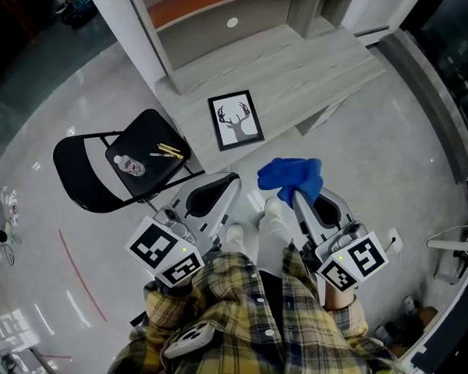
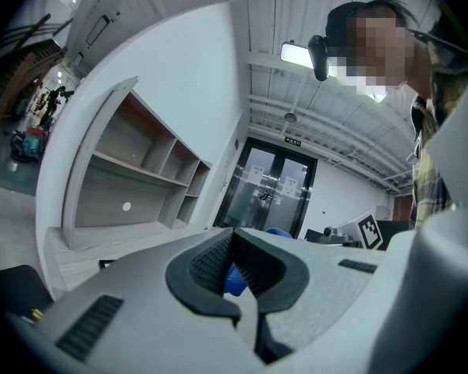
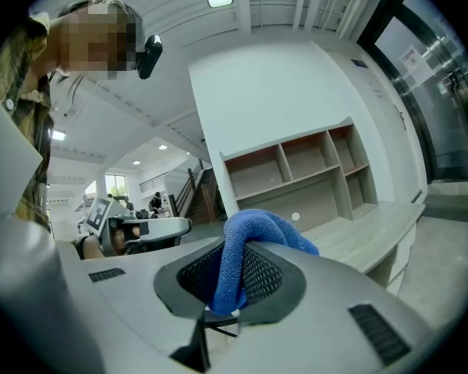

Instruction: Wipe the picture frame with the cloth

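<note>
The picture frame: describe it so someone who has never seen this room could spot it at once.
Find the pale wooden shelf unit; a low platform runs out from its foot. On the platform's near edge sits the picture frame, the only black-bordered rectangle there, showing an antlered deer head.

1. One picture frame [image 1: 235,121], bearing a deer print.
2. One blue cloth [image 1: 291,174].
3. Two sets of tongs: the left tongs [image 1: 232,181] and the right tongs [image 1: 295,196].
4. Two marker cubes: the left cube [image 1: 165,253] and the right cube [image 1: 352,262].
5. One black folding chair [image 1: 82,174].
6. One shelf unit [image 1: 218,6].
7. One small round thing [image 1: 130,165] on the chair seat.
8. Slender yellow pieces [image 1: 169,151] beside it, too small to count.
9. One red line [image 1: 82,275] on the floor.
</note>
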{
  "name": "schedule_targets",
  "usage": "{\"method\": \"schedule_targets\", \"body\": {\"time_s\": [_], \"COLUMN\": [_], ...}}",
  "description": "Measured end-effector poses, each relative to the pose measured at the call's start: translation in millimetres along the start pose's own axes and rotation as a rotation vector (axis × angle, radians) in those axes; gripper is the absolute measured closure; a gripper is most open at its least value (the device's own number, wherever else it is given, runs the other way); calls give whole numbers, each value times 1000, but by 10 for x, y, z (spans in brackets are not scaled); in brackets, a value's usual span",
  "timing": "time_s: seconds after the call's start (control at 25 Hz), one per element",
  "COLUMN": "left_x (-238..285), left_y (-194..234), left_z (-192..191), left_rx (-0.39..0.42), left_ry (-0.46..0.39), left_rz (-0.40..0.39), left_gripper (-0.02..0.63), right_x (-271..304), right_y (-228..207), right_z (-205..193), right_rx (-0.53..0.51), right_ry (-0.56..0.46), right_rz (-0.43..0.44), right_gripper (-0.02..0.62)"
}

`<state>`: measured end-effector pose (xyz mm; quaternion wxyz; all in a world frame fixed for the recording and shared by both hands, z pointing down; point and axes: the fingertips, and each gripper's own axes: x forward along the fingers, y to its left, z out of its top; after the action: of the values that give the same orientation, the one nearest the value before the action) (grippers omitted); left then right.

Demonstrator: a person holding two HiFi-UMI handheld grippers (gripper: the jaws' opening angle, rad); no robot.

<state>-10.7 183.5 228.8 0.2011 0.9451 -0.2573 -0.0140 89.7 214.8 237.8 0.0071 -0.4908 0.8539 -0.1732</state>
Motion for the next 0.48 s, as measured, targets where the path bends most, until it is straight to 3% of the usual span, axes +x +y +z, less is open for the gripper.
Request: {"method": "schedule_targets", "body": {"time_s": [0.48], "left_x": [1000], "left_y": [263], "left_z": [376], "left_rx": [11], "left_ry": [-87], "left_rz": [162], "left_gripper": [600], "right_x": [445], "right_y": [-1020], "right_z": [524], "right_rx": [-61], "right_ry": [48], "right_rz": [182], "right_gripper": [543]}}
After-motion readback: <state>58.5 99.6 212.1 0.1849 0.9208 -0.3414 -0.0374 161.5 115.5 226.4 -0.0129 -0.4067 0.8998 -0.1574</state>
